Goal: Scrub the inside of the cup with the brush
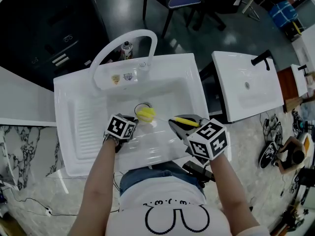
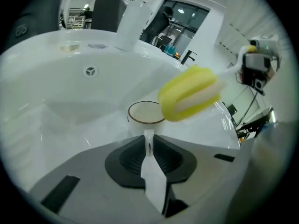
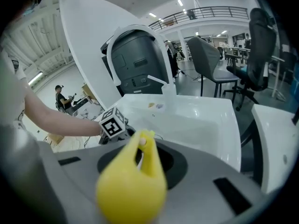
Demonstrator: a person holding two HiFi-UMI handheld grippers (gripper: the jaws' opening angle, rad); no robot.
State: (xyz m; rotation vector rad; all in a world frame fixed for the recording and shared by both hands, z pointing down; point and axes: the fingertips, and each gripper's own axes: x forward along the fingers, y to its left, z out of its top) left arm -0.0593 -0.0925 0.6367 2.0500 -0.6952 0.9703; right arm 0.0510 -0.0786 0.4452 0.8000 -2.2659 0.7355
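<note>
We found the left gripper (image 2: 148, 143) clamped on the handle of the white brown-rimmed cup (image 2: 145, 113), low in the white sink (image 1: 197, 82). The right gripper (image 3: 140, 149) held the yellow sponge-headed brush (image 2: 189, 93), its head just over the rim, not inside. We judged the scrubbing unfinished.

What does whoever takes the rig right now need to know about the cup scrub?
The left gripper: jaws shut on the handle of the cup, which is held over the sink.
The right gripper: jaws shut on the yellow handle of the brush.
The brush's yellow sponge head is outside the cup, just above its rim.
Done: both things are in hand. Whether any scrubbing has happened can't be told.
Left: put the sponge head into the cup and scrub the inside.
</note>
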